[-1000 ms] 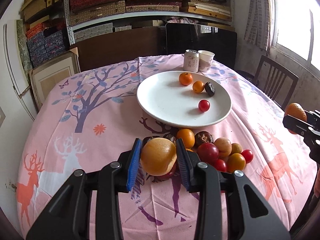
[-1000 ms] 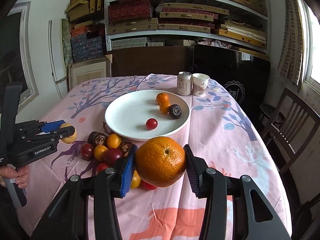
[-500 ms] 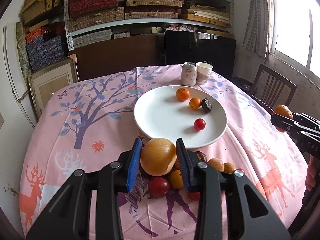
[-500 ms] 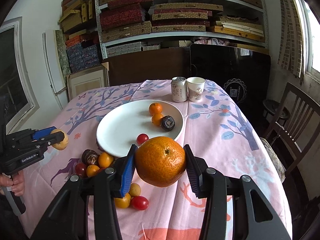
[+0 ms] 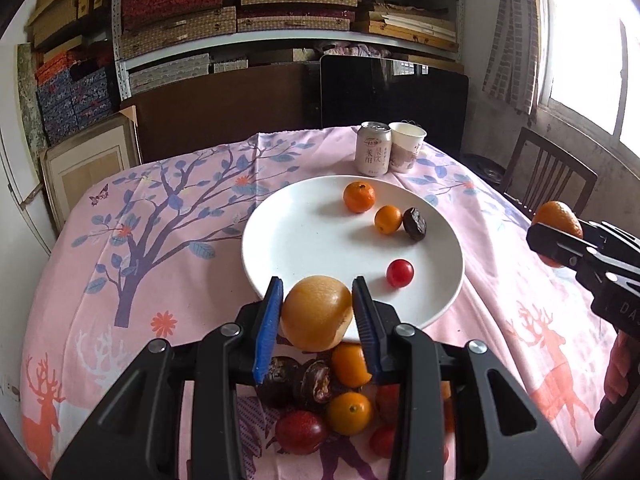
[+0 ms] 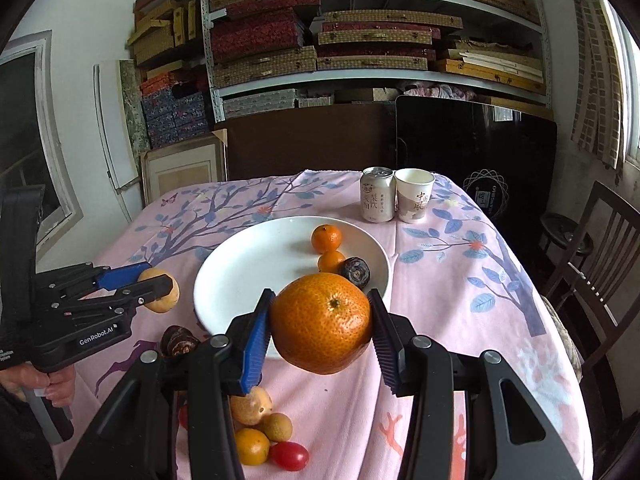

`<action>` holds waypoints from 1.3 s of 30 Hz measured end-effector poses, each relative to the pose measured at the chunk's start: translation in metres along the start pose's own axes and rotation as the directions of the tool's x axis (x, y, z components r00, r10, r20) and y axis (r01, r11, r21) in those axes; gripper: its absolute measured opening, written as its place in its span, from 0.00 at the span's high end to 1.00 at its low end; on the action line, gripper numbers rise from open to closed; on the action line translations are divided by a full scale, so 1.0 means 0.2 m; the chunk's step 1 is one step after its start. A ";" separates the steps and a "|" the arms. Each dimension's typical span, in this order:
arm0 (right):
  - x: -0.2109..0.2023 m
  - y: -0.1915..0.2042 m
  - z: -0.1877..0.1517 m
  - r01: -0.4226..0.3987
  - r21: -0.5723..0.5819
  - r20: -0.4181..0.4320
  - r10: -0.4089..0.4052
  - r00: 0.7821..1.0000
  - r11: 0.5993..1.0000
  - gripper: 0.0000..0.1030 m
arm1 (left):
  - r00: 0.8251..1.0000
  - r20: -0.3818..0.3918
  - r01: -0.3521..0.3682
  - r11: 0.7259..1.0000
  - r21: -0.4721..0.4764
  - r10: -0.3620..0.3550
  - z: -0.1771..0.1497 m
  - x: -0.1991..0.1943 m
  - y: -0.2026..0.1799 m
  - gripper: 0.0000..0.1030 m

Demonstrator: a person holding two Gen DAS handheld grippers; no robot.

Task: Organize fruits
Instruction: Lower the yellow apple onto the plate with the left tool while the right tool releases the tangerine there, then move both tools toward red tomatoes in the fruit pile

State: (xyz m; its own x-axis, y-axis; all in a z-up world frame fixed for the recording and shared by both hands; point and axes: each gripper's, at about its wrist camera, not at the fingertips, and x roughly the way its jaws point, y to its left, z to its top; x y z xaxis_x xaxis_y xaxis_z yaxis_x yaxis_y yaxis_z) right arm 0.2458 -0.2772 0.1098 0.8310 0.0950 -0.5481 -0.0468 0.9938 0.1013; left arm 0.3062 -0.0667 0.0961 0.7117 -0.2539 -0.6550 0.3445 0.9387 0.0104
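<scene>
Left gripper [image 5: 317, 316] — black plastic frame, ribbed blue pads [image 5: 267, 328] — fingers clamped on a round, matte yellow-orange fruit [image 5: 317, 318] with a faintly dimpled skin. It hangs above the near rim of the white plate [image 5: 304, 240], just over the loose fruit pile [image 5: 332, 396] on the cloth.

Right gripper [image 6: 320, 324], same build, fingers clamped on a large orange [image 6: 320, 322]: glossy, pebbled rind, green stem scar facing the camera. It is held off the table, in front of the plate's near edge.

Plate: smooth, round, shallow, glazed white. On it sit a mandarin [image 5: 359, 197], a smaller round orange fruit [image 5: 388, 219] touching a dark, wrinkled oval fruit [image 5: 414, 223], and a shiny red cherry tomato [image 5: 399, 273] set apart nearer the front.

Pile — two dark wrinkled fruits, smooth orange ones, a dull red plum-like fruit, small red tomatoes, partly hidden by the gripper frame.

Tablecloth [image 5: 160, 240]: pink fabric, printed with purple trees, blue leaves and orange deer, slightly creased. Behind the plate, a metal drink can [image 5: 373, 148] stands touching a paper cup [image 5: 406, 146].
</scene>
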 end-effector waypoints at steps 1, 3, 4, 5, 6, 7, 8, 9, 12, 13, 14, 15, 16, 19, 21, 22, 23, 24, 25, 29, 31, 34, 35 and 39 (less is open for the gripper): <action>0.03 0.00 0.02 0.006 -0.004 -0.002 -0.006 1.000 1.000 0.54 | 1.000 -0.002 -0.008 1.000 0.006 0.008 0.01 0.02 -0.01 0.66; 0.09 0.00 0.06 0.011 -0.018 -0.006 -0.011 1.000 1.000 0.54 | 1.000 -0.002 -0.025 1.000 0.009 0.025 0.05 0.07 -0.01 0.66; 0.13 0.00 0.08 0.017 -0.019 -0.010 -0.017 1.000 1.000 0.54 | 1.000 0.003 -0.025 1.000 -0.001 0.025 0.07 0.09 0.00 0.66; 0.17 0.00 0.09 0.019 -0.018 -0.009 -0.019 1.000 1.000 0.54 | 1.000 0.009 -0.024 0.999 -0.024 0.024 0.10 0.11 0.01 0.66; 0.22 0.00 0.10 0.024 -0.022 0.002 -0.024 1.000 0.999 0.54 | 1.000 0.018 -0.013 0.998 -0.063 0.014 0.12 0.14 0.03 0.66; 0.27 0.00 0.10 0.048 -0.021 0.017 -0.048 0.999 0.999 0.54 | 1.000 0.029 0.001 0.995 -0.099 0.002 0.13 0.17 0.04 0.66; 0.32 -0.01 0.11 0.062 -0.019 0.018 -0.061 0.998 0.998 0.54 | 0.999 0.033 0.000 0.993 -0.120 0.003 0.15 0.21 0.05 0.66; 0.37 -0.02 0.11 0.052 -0.008 0.008 -0.052 0.999 0.999 0.54 | 0.999 0.032 -0.011 0.992 -0.124 0.016 0.16 0.24 0.05 0.66; 0.47 -0.04 0.11 -0.002 0.037 -0.018 0.003 1.000 0.999 0.54 | 0.999 0.029 -0.012 0.991 -0.130 0.016 0.16 0.33 0.05 0.66; 0.49 -0.04 0.10 -0.028 0.032 -0.028 0.029 0.999 0.999 0.54 | 1.000 0.020 0.018 0.988 -0.151 -0.015 0.16 0.36 0.06 0.66; 0.50 -0.04 0.10 -0.036 0.020 -0.024 0.037 0.999 0.999 0.52 | 0.999 0.007 0.049 0.985 -0.168 -0.048 0.15 0.38 0.08 0.66; 0.50 -0.03 0.09 -0.023 0.006 -0.007 0.023 1.000 1.000 0.32 | 0.998 -0.011 0.064 0.981 -0.182 -0.067 0.14 0.41 0.09 0.57; 0.48 -0.03 0.09 -0.007 -0.005 0.015 0.007 1.000 1.000 0.08 | 0.999 -0.013 0.041 0.983 -0.177 -0.044 0.14 0.42 0.08 0.42; 0.43 -0.03 0.08 -0.026 -0.019 0.028 0.027 0.999 0.999 0.03 | 0.996 0.070 -0.040 0.993 -0.114 0.048 0.12 0.38 0.06 0.04; 0.39 -0.05 0.08 -0.029 -0.014 0.022 0.030 0.999 0.999 0.03 | 0.996 0.063 -0.053 0.994 -0.092 0.059 0.13 0.33 0.08 0.04; 0.35 -0.06 0.07 -0.033 -0.011 0.017 0.033 0.999 0.999 0.03 | 0.997 0.053 -0.049 0.994 -0.095 0.054 0.13 0.31 0.09 0.04; 0.32 -0.06 0.06 -0.043 -0.010 0.010 0.043 0.999 0.999 0.03 | 0.998 0.046 -0.045 0.993 -0.108 0.050 0.12 0.27 0.12 0.04; 0.28 -0.07 0.04 -0.050 -0.012 0.003 0.050 0.999 0.999 0.03 | 0.998 0.038 -0.043 0.993 -0.113 0.048 0.10 0.24 0.14 0.04; 0.24 -0.07 0.02 -0.052 -0.018 -0.003 0.052 0.999 0.998 0.03 | 0.999 0.026 -0.042 0.993 -0.109 0.045 0.08 0.21 0.15 0.04; 0.10 -0.05 -0.13 -0.065 -0.075 -0.044 0.062 0.997 0.995 0.03 | 0.995 -0.083 -0.067 0.995 -0.075 0.061 -0.05 0.09 0.25 0.04; 0.06 -0.06 -0.22 -0.143 -0.074 -0.101 0.135 0.986 0.987 0.03 | 0.989 -0.132 -0.075 0.993 -0.090 0.063 -0.15 0.04 0.30 0.04; 0.04 -0.09 -0.33 -0.183 -0.058 -0.155 0.173 0.973 0.981 0.03 | 0.985 -0.172 -0.039 0.997 -0.072 0.026 -0.29 -0.01 0.33 0.04; 0.04 -0.10 -0.37 -0.180 -0.054 -0.166 0.169 0.972 0.982 0.03 | 0.982 -0.183 -0.047 0.998 -0.050 0.038 -0.33 -0.01 0.32 0.04; 0.06 -0.10 -0.48 -0.195 -0.029 -0.229 0.184 0.956 0.980 0.03 | 0.959 -0.281 -0.019 0.999 0.036 0.028 -0.47 0.07 0.25 0.04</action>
State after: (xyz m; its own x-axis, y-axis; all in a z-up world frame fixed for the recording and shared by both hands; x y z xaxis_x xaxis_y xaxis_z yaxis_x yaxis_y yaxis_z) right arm 0.2033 -0.2895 0.0208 0.6591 0.2866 -0.6953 -0.2239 0.9574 0.1824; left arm 0.2755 -0.0006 0.0159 0.5201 -0.1515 -0.8406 0.3528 0.9344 0.0499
